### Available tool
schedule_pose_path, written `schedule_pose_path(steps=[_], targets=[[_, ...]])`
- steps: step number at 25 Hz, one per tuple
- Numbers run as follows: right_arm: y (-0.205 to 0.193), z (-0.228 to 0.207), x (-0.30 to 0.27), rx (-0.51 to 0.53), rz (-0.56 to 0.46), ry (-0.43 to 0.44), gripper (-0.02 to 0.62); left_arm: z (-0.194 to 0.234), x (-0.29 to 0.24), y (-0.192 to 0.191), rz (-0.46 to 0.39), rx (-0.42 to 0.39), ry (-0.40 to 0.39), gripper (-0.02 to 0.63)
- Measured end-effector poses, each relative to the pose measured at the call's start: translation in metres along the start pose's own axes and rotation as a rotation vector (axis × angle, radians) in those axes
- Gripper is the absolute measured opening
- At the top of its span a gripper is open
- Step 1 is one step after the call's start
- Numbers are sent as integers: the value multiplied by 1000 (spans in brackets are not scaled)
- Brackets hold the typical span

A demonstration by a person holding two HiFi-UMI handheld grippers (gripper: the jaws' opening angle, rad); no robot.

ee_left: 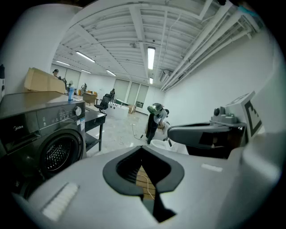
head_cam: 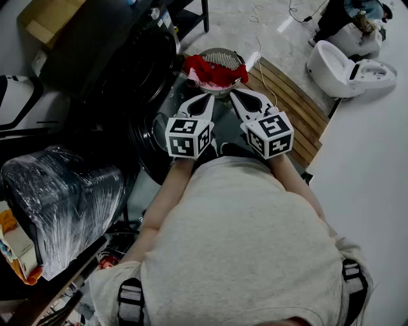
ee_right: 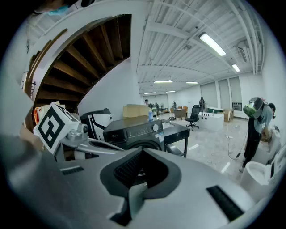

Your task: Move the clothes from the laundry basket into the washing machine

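Below the head camera, items as I read them from my station:

1. Left gripper (head_cam: 209, 97). The jaws are closed all the way with the tips meeting, and nothing is between them. Through the hollow behind its pads I see only a strip of wooden decking (ee_left: 144, 178). It is tilted a little downward, ahead of the person's torso (head_cam: 242, 235).

2. Right gripper (head_cam: 234, 95). The jaws are likewise pressed together and empty. It sits beside the left one without touching it, and both point the same way.

3. Laundry basket (head_cam: 223, 57). It is pale, round and slotted. It stands on the floor just beyond both sets of tips, at the corner of the decking.

4. Clothes. A red garment (head_cam: 213, 69) is heaped across the top of the basket, with a pink piece (head_cam: 203, 81) showing beneath it. Both are in the basket, and neither gripper touches them.

5. Washing machine (head_cam: 127, 70). It is a dark front-loader to the left of the basket. In the left gripper view I see its control knob and round porthole. I cannot tell whether the door is open or shut.

6. Cardboard box (head_cam: 48, 19) and blue bottle (ee_left: 70, 93). Both are on top of the machine.

7. Plastic-wrapped bundle (head_cam: 60, 204). It is at the near left, well apart from the basket.

8. White appliance (head_cam: 347, 63). It is at the far right on the pale floor, past the decking.

9. Standing person (ee_left: 156, 118). This person is far down the hall, bent over something I cannot make out.
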State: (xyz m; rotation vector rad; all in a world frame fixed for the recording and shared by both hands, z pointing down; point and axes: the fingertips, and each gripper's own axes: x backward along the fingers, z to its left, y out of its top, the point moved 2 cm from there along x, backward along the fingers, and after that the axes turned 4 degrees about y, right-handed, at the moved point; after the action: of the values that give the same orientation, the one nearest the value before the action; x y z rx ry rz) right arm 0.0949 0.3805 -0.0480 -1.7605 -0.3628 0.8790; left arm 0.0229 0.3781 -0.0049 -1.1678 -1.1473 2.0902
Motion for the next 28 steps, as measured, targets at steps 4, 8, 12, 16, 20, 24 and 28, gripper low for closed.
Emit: schedule_pose_path(steps=[4,8,12,16,20,24,28], targets=[[-3,1,-2,-21,-1,11,9,-2,0,1,7,-12,-12,9],[-2,1,-4,-32,-7,15,9,-1,0,-1,12,-25,-21,9],[0,-1,-11,-40,-5,4,9,12,1,6,-5,-17,-10,9],[11,-3,-21,-74,-59,-8,9,26,4,12,-21,-6,-16,9],[12,-1,-37,-92,-52,-19,9,46,2,12,-8,7,-9,9],[-3,1,-52,-109,23,2,9,62,-2,1,25,21,-1,9],[-17,-14,-79,-127,93,34,9,86,-17,-13,82,46,21,9]])
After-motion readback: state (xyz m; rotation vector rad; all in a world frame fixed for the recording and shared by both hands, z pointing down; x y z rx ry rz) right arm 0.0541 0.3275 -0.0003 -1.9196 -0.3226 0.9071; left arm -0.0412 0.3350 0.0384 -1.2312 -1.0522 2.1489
